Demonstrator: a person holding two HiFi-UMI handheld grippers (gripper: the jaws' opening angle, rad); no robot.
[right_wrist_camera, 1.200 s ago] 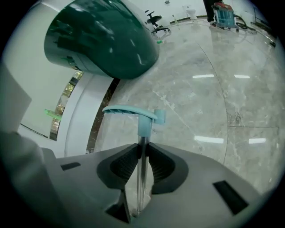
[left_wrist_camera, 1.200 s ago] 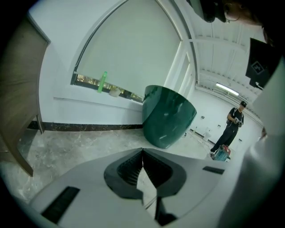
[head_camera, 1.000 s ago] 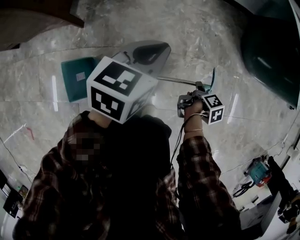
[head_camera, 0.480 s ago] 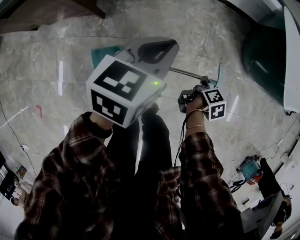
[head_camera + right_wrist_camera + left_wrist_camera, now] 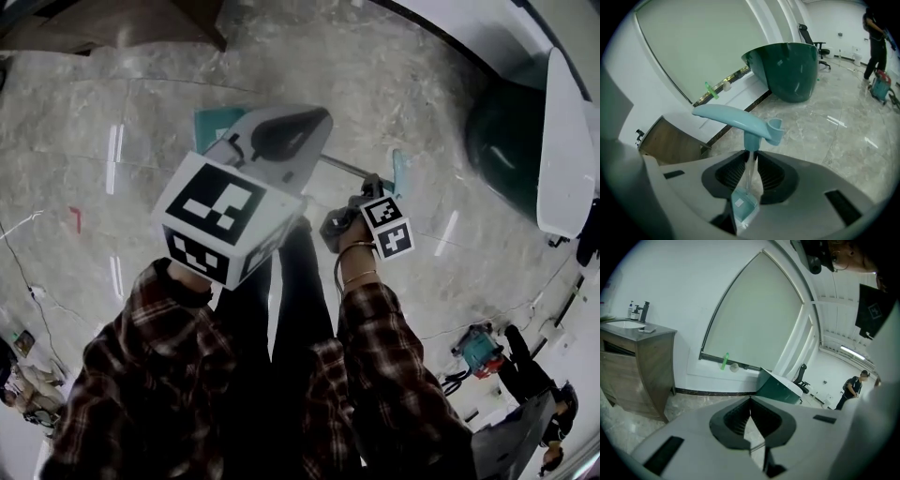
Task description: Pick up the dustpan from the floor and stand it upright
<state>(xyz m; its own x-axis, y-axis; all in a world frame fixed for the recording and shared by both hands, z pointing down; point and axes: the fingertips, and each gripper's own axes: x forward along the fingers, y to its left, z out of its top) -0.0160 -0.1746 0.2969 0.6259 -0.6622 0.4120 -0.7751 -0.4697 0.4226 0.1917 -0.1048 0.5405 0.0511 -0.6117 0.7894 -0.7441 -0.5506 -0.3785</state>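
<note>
The dustpan hangs off the floor, held by its thin metal pole [image 5: 749,171]. Its teal handle [image 5: 733,119] is above the jaws and its teal pan [image 5: 742,208] is below them. My right gripper [image 5: 750,164] is shut on that pole. In the head view the pole [image 5: 342,167] runs from the right gripper [image 5: 370,185] toward the pan [image 5: 212,122], which is mostly hidden behind my left gripper [image 5: 291,127]. The handle's end [image 5: 401,173] sticks out past the right gripper. In its own view the left gripper [image 5: 750,401] is shut and holds nothing.
A dark green tub [image 5: 511,141] stands at the right, a wooden vanity cabinet [image 5: 637,366] at the left by the white wall. A small teal machine with cables [image 5: 478,352] lies on the marble floor. A person [image 5: 851,390] stands far off, beside an office chair [image 5: 801,378].
Both grippers have risen. The dustpan came up with the right gripper, and its pan slid from open view at the left to behind the left gripper.
</note>
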